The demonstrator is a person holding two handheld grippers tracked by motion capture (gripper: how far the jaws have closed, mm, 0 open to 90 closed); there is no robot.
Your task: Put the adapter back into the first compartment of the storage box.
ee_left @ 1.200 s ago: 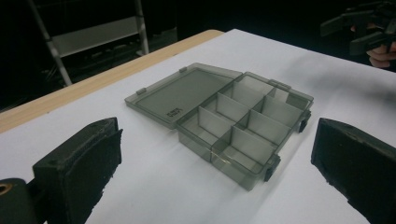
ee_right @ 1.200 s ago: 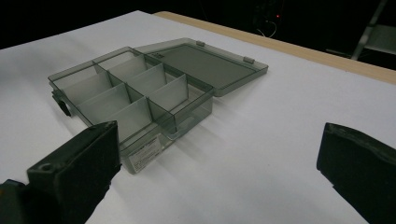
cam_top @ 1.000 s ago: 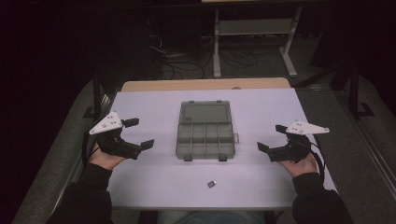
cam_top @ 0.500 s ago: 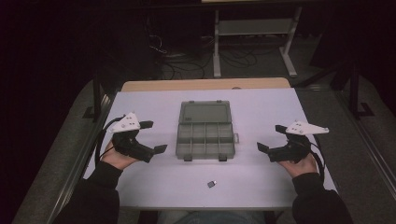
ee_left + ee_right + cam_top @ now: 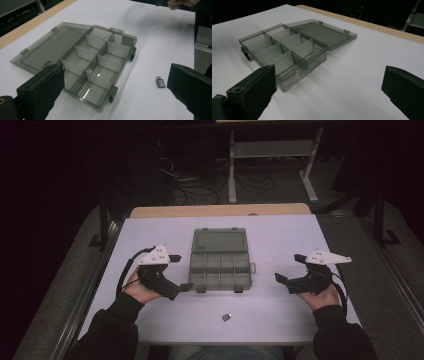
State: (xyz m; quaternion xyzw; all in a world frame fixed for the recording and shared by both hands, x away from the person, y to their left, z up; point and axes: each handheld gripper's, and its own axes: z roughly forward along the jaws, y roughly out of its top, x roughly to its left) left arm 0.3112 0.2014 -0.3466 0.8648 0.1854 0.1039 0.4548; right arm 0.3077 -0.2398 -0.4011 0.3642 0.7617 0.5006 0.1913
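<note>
A smoky grey transparent plastic compartment box (image 5: 220,260) lies in the middle of the white worktop (image 5: 280,240), with its flat lid folded open and lying toward the far edge. Thin dividers split the tray of the box into several small compartments, and all the compartments that can be seen look empty.

The left gripper (image 5: 178,273), black with a grey three-cornered plate on top, is held in the person's left hand (image 5: 139,289) near the left edge of the worktop. Its fingers stand wide open and hold nothing. In the high view, the tip of the nearer finger is just beside the near left corner of the box; I cannot tell if it touches the box. In the left gripper view (image 5: 117,92), the box and a small dark grey USB-like adapter (image 5: 161,82) both appear between the two black fingers (image 5: 41,90).

The adapter (image 5: 226,317) lies flat on the worktop close to the near edge, a little apart from the front of the box.

The right gripper (image 5: 289,269) is in the person's right hand (image 5: 322,295) near the right edge, well apart from the box. Its fingers are also wide open and empty. In the right gripper view (image 5: 329,95), the box (image 5: 287,47) lies beyond the left finger (image 5: 252,92).
</note>
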